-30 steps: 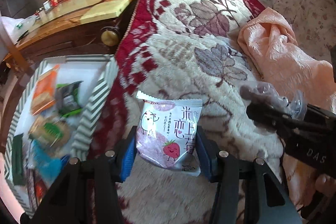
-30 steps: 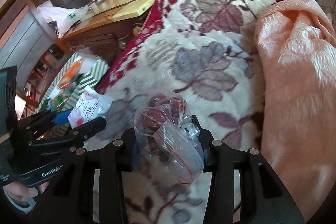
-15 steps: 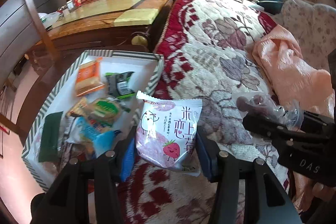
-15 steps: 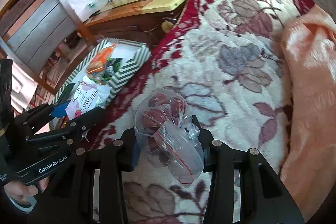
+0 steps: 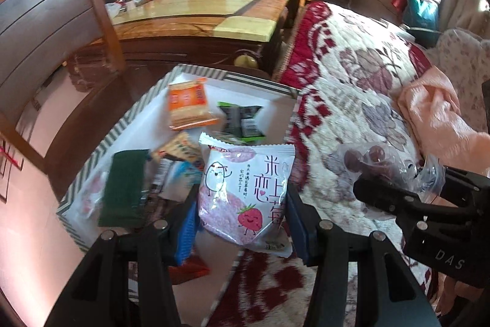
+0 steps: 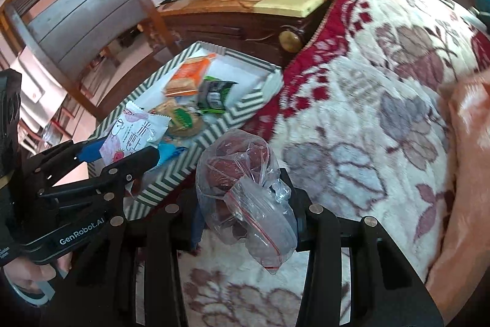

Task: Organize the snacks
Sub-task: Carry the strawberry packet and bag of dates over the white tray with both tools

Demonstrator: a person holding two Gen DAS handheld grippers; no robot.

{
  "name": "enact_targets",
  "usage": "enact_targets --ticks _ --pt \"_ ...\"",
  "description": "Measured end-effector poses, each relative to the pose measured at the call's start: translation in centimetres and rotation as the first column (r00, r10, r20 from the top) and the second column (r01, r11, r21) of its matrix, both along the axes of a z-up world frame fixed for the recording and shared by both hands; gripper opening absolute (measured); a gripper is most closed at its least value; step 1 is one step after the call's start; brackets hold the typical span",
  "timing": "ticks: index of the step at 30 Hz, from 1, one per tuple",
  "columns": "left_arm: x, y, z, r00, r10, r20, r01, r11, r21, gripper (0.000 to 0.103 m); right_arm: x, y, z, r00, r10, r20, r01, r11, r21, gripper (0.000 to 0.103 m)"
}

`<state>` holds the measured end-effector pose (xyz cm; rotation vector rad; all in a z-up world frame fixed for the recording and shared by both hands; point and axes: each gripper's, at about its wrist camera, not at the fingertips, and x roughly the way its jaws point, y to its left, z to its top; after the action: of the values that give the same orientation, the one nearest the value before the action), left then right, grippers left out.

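Observation:
My left gripper [image 5: 242,204] is shut on a pink-and-white strawberry snack packet [image 5: 245,189], held over the near right corner of the striped box [image 5: 128,124]. The same packet [image 6: 134,134] and left gripper [image 6: 118,153] show at the left of the right wrist view. My right gripper [image 6: 245,198] is shut on a clear plastic bag of dark red snacks [image 6: 239,173], hanging over the blanket just right of the striped box [image 6: 235,112]. That bag [image 5: 376,161] also appears at the right of the left wrist view, in the right gripper [image 5: 398,189].
The box holds an orange cracker pack [image 5: 186,106], a black-green packet [image 5: 242,121], a dark green pack [image 5: 125,183] and several others. A floral blanket [image 6: 367,112], a peach cloth [image 5: 435,112] and a wooden cabinet [image 5: 199,23] surround it.
Both grippers have carried their loads leftward from over the blanket toward the striped box. The box now fills much more of both views. Both grips are unchanged.

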<state>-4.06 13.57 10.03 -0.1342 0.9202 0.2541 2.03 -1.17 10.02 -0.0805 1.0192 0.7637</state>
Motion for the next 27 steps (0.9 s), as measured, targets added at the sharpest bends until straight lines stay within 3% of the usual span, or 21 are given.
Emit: enact_targets --ticks 12,27 --pt "-1.6 7.2 -1.7 0.986 0.164 -0.040 -0.166 0.985 -0.051 0.055 0.8 8.9 0.8 0.989 0.148 0.025 -0.147 0.988 -0.047 0.041" --pt "-1.4 9.9 -3.6 0.971 0.229 -0.063 -0.233 0.971 -0.054 0.055 3.1 17.6 -1.8 0.969 0.244 -0.026 -0.245 0.965 -0.090 0.041"
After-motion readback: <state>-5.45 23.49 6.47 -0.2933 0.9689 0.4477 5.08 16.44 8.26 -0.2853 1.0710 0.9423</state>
